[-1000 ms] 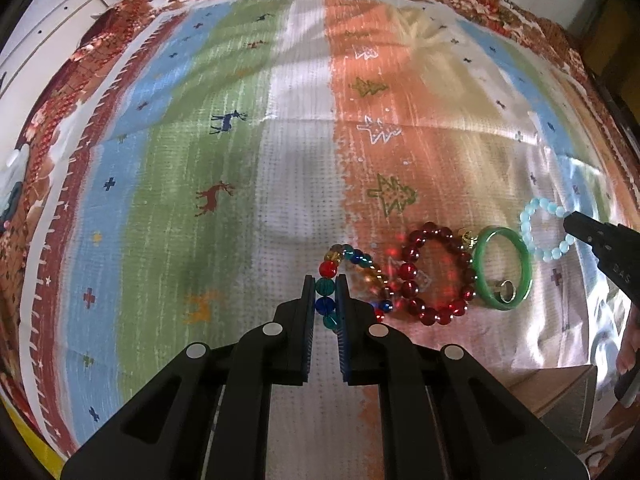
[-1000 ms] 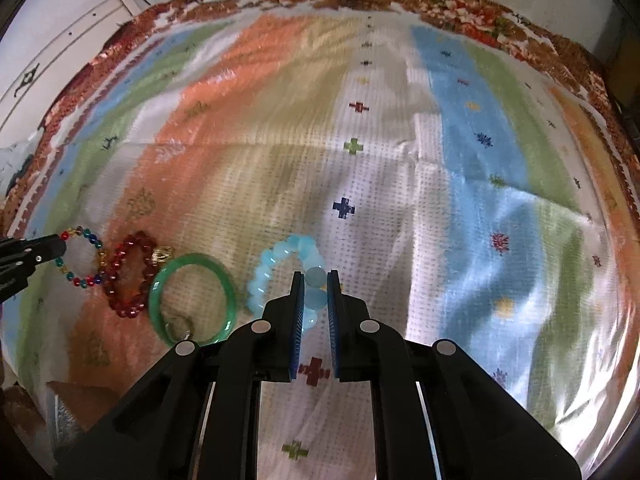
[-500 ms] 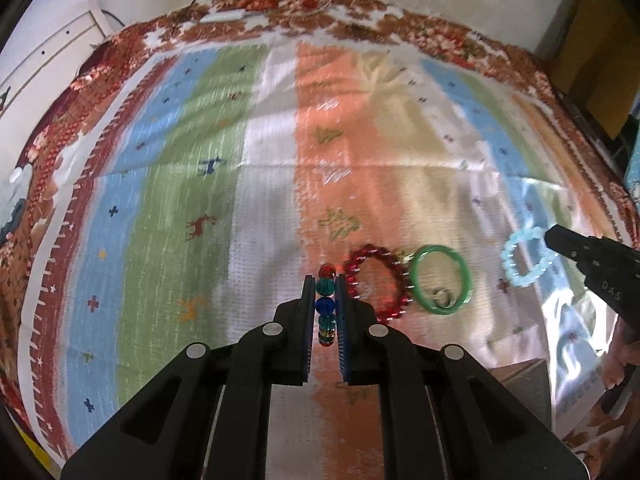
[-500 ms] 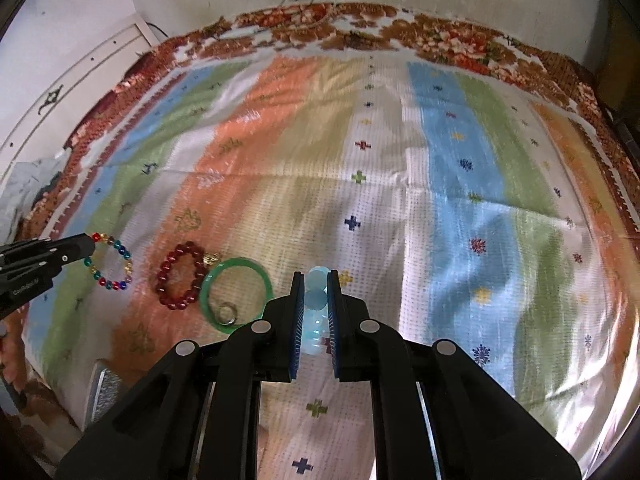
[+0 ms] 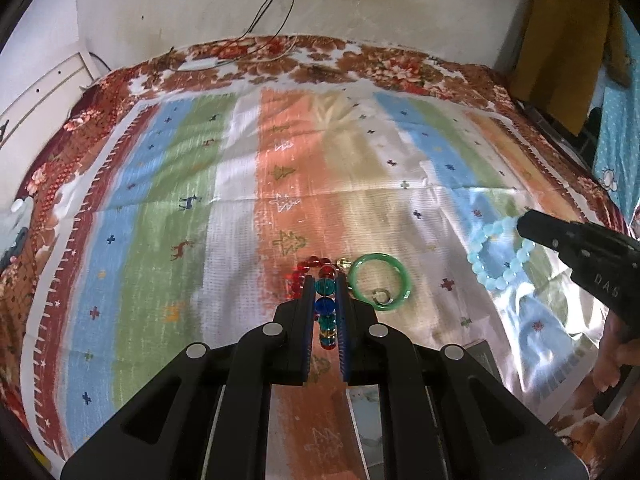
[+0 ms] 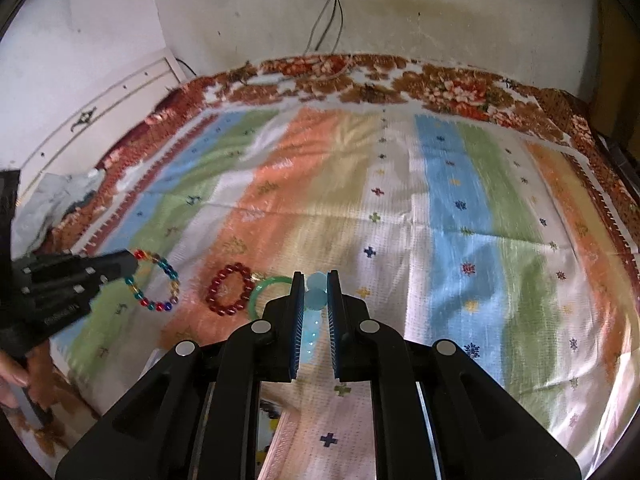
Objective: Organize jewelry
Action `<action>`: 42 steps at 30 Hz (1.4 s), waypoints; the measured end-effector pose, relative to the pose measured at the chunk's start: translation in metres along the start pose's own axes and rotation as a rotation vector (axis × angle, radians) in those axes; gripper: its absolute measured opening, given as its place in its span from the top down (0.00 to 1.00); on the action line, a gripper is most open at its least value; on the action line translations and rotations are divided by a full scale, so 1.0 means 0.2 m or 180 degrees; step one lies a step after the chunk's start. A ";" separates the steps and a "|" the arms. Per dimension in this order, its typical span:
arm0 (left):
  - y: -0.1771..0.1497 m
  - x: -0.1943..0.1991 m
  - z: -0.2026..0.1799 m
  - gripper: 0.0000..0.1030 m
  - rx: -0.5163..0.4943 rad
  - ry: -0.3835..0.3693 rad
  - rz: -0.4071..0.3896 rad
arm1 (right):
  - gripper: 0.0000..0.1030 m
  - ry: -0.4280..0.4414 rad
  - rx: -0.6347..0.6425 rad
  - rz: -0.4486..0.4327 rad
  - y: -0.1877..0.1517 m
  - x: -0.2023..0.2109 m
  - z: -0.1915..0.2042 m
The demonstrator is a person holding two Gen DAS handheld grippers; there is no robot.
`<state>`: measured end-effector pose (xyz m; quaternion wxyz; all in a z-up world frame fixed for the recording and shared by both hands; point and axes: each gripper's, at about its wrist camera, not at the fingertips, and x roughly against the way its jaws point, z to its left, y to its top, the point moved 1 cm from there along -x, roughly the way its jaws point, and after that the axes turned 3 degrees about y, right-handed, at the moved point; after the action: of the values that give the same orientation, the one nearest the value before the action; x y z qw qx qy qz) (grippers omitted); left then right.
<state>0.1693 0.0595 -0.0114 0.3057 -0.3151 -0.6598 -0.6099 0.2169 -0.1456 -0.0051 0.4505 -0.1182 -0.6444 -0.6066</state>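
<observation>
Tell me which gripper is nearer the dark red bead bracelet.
Left. The left gripper, shut on the multicolored bead bracelet, sits just beside the dark red bead bracelet. The right gripper, shut on the pale blue bead bracelet, is beyond the green bangle.

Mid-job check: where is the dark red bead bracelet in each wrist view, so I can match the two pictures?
Left wrist view: the dark red bead bracelet lies low centre, mostly hidden behind the left claw.
Right wrist view: lower left of centre, in full view on the orange stripe.
Shared landmark: the plain green glassy bangle just to its right in both.
</observation>
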 end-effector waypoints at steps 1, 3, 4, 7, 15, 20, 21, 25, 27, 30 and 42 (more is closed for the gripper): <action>-0.01 0.02 -0.01 0.91 -0.0007 -0.0015 -0.0024 | 0.88 0.0008 0.0009 -0.0022 0.00 0.02 0.01; -0.03 0.05 -0.03 0.91 -0.0014 -0.0038 -0.0057 | 0.88 0.0020 0.0056 -0.0067 -0.01 0.05 0.04; -0.03 0.06 -0.04 0.91 -0.0019 -0.0052 -0.0071 | 0.88 0.0025 0.0069 -0.0080 -0.02 0.06 0.04; -0.06 0.09 -0.06 0.91 -0.0020 -0.0090 -0.0098 | 0.88 0.0072 0.0102 -0.0117 -0.04 0.10 0.07; -0.14 0.14 -0.11 0.91 -0.0072 -0.0149 -0.0135 | 0.88 0.0181 0.0184 -0.0103 -0.13 0.16 0.15; -0.17 0.17 -0.13 0.91 -0.0073 -0.0196 -0.0157 | 0.88 0.0203 0.0229 -0.0046 -0.20 0.18 0.19; -0.18 0.18 -0.14 0.91 -0.0080 -0.0203 -0.0163 | 0.88 0.0217 0.0241 -0.0041 -0.21 0.18 0.19; -0.21 0.18 -0.17 0.91 -0.0115 -0.0223 -0.0128 | 0.88 0.0264 0.0261 0.0004 -0.25 0.19 0.22; -0.24 0.17 -0.19 0.91 -0.0162 -0.0224 -0.0081 | 0.88 0.0331 0.0278 0.0095 -0.28 0.17 0.23; -0.26 0.15 -0.22 0.86 -0.0265 -0.0138 0.0003 | 0.88 0.0340 0.0231 0.0221 -0.29 0.13 0.22; -0.20 0.10 -0.06 0.49 0.0036 0.0077 0.0051 | 0.55 0.0041 0.0104 0.0272 -0.27 0.06 0.12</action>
<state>0.1259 0.0459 -0.0195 0.3203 -0.3113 -0.6569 -0.6074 0.1618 -0.1429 -0.0291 0.4819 -0.1343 -0.6457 -0.5769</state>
